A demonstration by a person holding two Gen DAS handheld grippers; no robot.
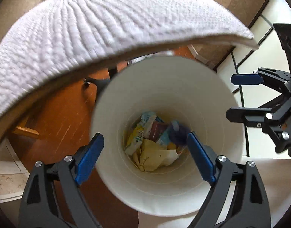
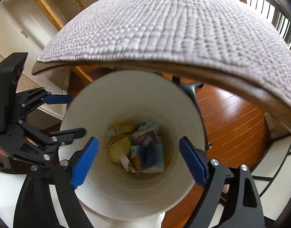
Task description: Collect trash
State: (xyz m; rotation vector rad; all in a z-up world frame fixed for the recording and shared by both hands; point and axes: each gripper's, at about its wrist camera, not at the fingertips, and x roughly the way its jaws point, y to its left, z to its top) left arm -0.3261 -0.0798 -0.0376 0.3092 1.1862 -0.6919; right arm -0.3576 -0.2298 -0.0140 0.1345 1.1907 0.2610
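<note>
Left wrist view looks down into a tall white cylindrical bin [image 1: 164, 180] standing on the orange-brown wooden floor [image 1: 65, 117], just beside a counter covered with a pale quilted cloth [image 1: 107, 24]. At its bottom lies a heap of crumpled trash [image 1: 153, 142]: yellow paper, light-blue wrappers, a purple piece. The left gripper [image 1: 145, 150] and right gripper [image 2: 138, 159] hang above the opening, fingers spread apart and holding nothing.

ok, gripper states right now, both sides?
Left gripper: open, holding nothing, over the bin.
Right gripper: open, holding nothing, over the same bin.
</note>
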